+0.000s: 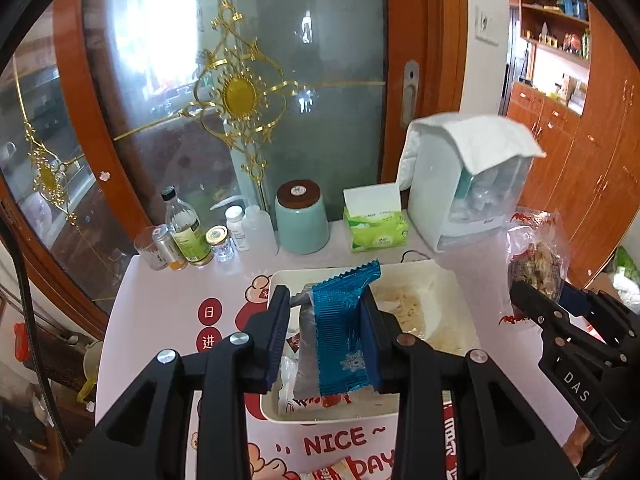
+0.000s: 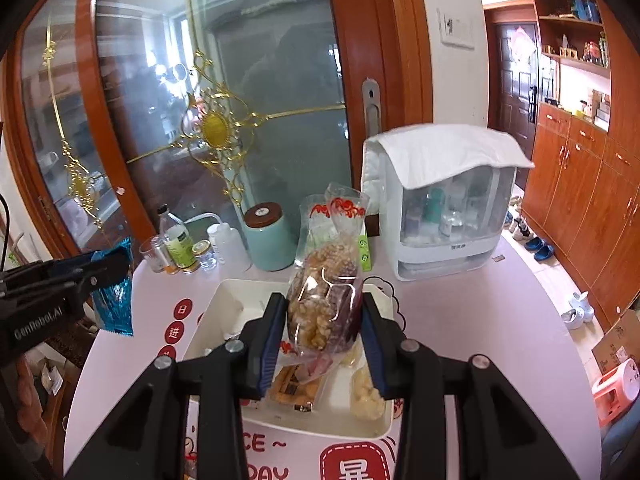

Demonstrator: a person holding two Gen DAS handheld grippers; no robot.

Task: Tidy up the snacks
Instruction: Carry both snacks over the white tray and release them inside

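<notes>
Above the white tray [image 1: 448, 276] | our left hand-held gripper [image 1: 326, 332] tilts down, clamping a blue wrapper [image 1: 340, 320] | right hand-held gripper [image 2: 324, 336] angled down, gripping a clear nut bag [image 2: 324, 300]

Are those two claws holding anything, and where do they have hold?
Left gripper pinches a crinkly blue foil packet across its middle. Right gripper squeezes a clear nut-filled bag around its lower body.

Both fisheye views are evenly daylit and mostly sharp, with window glare on the glass door [image 1: 168, 52], strong barrel distortion, and dark vignetting at the corners.
</notes>
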